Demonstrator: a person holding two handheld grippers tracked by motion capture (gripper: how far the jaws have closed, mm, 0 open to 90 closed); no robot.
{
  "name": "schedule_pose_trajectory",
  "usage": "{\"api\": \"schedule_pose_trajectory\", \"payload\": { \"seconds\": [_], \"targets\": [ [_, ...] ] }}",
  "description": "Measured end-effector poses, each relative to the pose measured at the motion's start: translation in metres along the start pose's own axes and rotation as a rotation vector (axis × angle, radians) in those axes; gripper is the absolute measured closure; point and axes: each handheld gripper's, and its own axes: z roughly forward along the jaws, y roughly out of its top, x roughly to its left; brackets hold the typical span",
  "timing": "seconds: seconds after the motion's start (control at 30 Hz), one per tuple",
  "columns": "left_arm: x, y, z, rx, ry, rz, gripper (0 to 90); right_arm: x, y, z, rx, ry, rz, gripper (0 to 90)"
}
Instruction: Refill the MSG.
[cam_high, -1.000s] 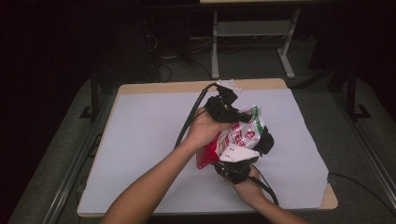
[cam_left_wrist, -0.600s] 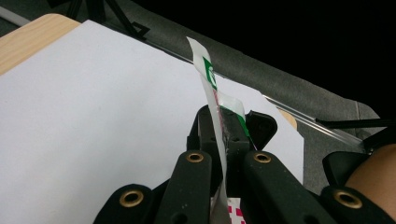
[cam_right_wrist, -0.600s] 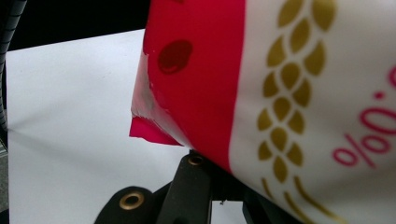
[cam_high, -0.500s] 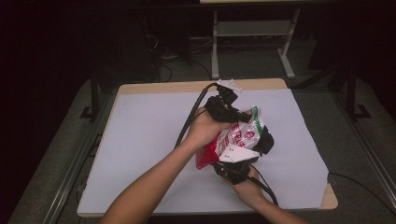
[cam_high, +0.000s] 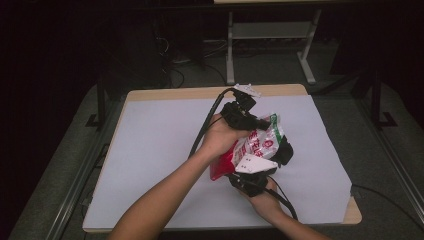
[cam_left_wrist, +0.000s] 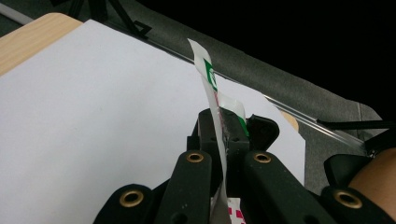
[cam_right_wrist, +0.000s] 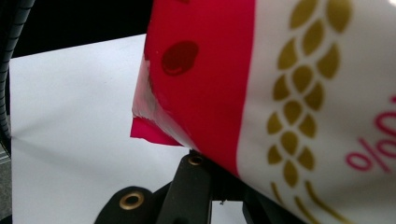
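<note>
Above the middle of the white table (cam_high: 150, 150), a red-and-white snack bag (cam_high: 250, 147) hangs between both grippers: the left gripper (cam_left_wrist: 224, 135) clamps its green-printed edge, the right gripper (cam_high: 255, 175) grips its lower red part

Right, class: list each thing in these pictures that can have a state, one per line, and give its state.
Snack bag: held up off the table between both hand-held grippers, crumpled.
Left hand-held gripper: shut on the snack bag's thin edge.
Right hand-held gripper: at the bag's red end; jaws hidden behind it, cannot tell.
White sheet: lying flat on the table.
</note>
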Motion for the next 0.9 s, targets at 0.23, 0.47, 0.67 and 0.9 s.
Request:
{"api": "schedule_pose_trajectory", "payload": {
  "seconds": [0.23, 0.47, 0.67, 0.9],
  "targets": [
    [0.0000, 0.0000, 0.0004, -0.005, 0.001, -0.003, 90.0, -0.0001, -0.0001, 0.0002, -0.004, 0.001, 0.004, 90.0],
    [-0.0003, -0.0001, 0.0013, -0.003, 0.002, -0.001, 90.0, 0.0007, -0.0001, 0.0009, -0.006, 0.005, 0.009, 90.0],
    [-0.0005, -0.0005, 0.0017, -0.002, 0.005, 0.000, 90.0, 0.0010, -0.0003, 0.0011, -0.007, 0.006, 0.012, 90.0],
    [-0.0004, -0.0004, 0.0012, -0.012, 0.004, 0.000, 90.0, 0.0005, 0.0001, 0.0009, -0.009, 0.006, 0.007, 90.0]
  ]
}}
